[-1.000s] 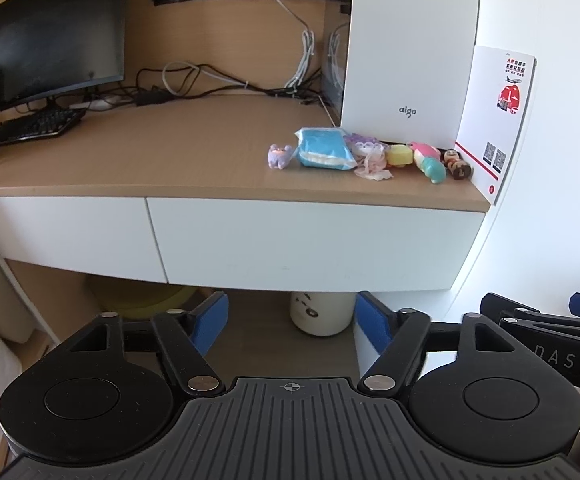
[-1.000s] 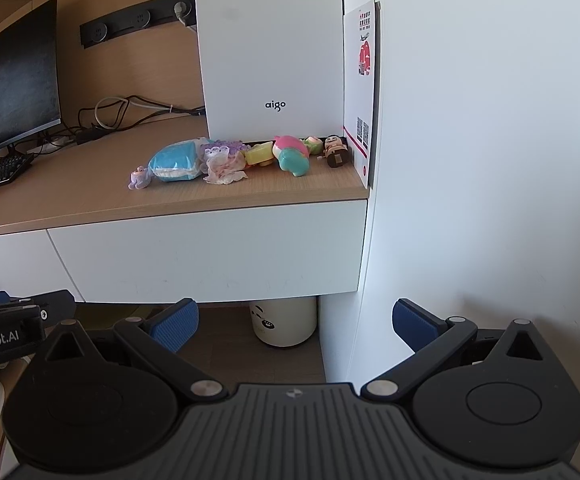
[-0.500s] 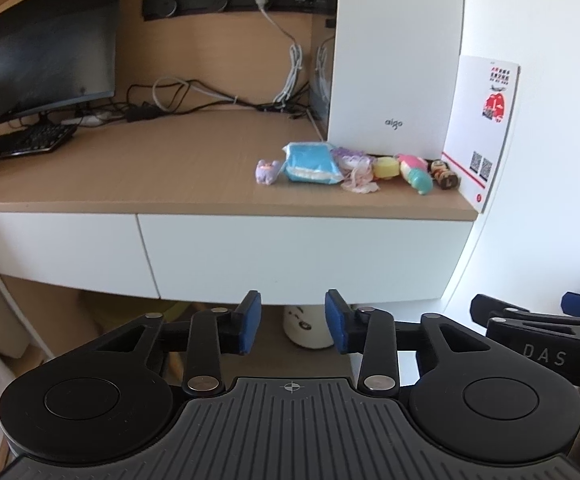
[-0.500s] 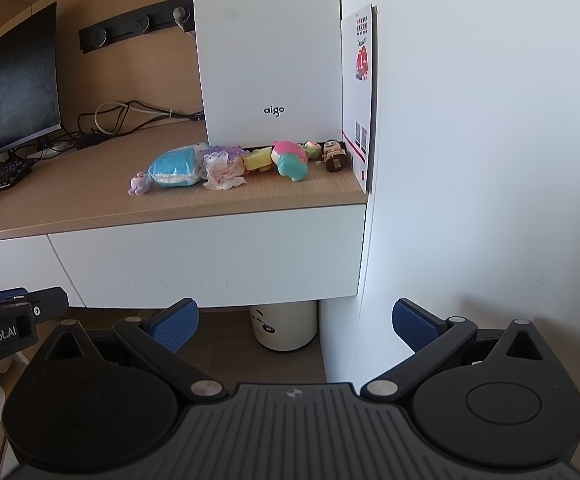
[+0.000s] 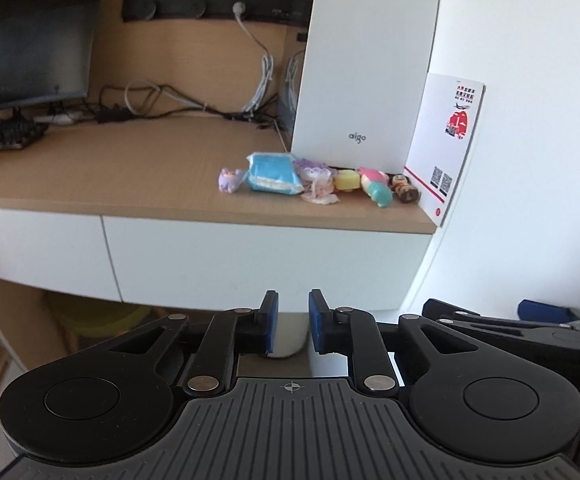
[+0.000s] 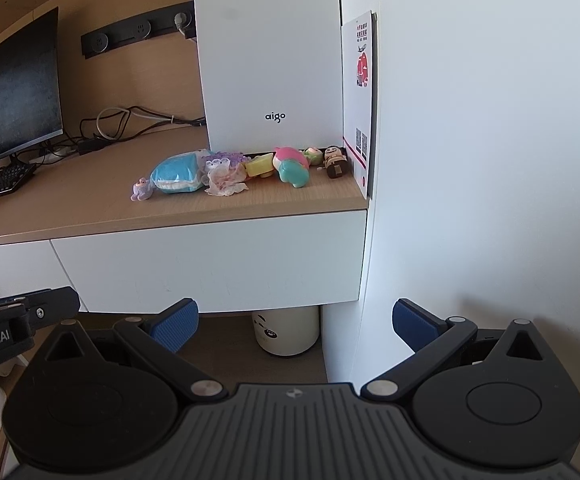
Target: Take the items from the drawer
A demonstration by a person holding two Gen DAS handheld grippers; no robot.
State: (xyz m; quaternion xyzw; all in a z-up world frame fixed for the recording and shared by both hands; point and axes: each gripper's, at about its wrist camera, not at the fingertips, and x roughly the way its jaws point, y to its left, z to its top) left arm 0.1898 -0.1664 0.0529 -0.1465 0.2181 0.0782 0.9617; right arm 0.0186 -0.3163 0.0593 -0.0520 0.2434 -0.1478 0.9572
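Observation:
The white drawer front under the wooden desk is closed. On the desktop above it lies a row of small items: a purple toy, a blue packet, a yellow piece, a pink-and-teal toy and a brown figure. My left gripper hangs below the drawer's lower edge, its blue pads nearly together with nothing between them. My right gripper stands wide open at the same height, empty.
A white computer case and a printed card stand behind the items. A monitor, keyboard and cables fill the desk's left. A white bin sits under the desk. The white wall bounds the right.
The left gripper's fingers have closed from wide open to a narrow gap, and it has moved closer to the drawer. The right gripper stayed open and shifted slightly forward.

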